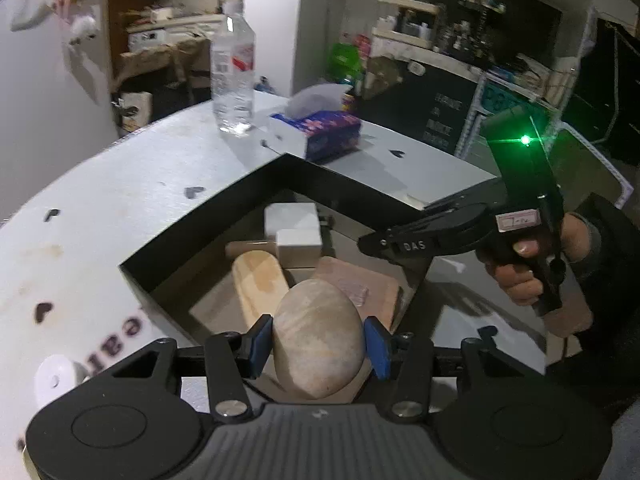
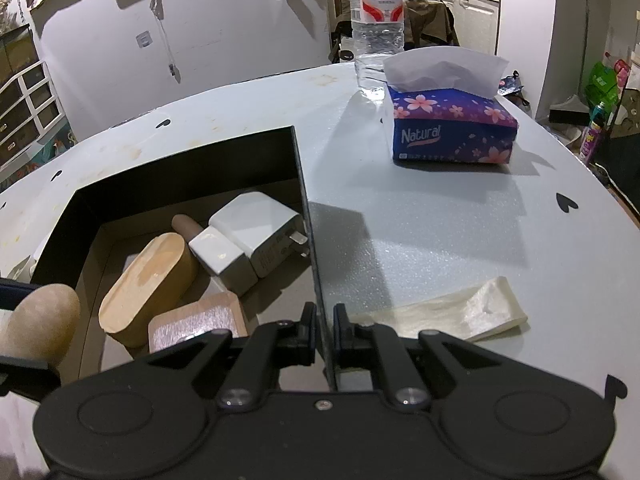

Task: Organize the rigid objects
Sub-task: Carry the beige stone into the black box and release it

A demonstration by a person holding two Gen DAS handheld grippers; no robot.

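Observation:
A smooth tan oval stone (image 1: 320, 320) sits between the blue pads (image 1: 262, 342) of my left gripper (image 1: 318, 340), which is shut on it above the near corner of an open black box (image 1: 192, 236). In the right wrist view the stone (image 2: 40, 320) shows at the left edge. My right gripper (image 2: 322, 320) is shut on the thin right wall (image 2: 304, 184) of the box. Inside lie a wooden oval block (image 2: 148, 280), a white charger (image 2: 256, 232), a white block with a wooden handle (image 2: 218, 258) and a brown square pad (image 2: 196, 320).
On the white table (image 2: 420, 232) stand a purple tissue pack (image 2: 452, 128) and a water bottle (image 2: 376, 24) behind it. A folded cream wrapper (image 2: 460, 312) lies to the right of my right gripper. A person's hand (image 1: 520, 276) holds the right gripper's handle.

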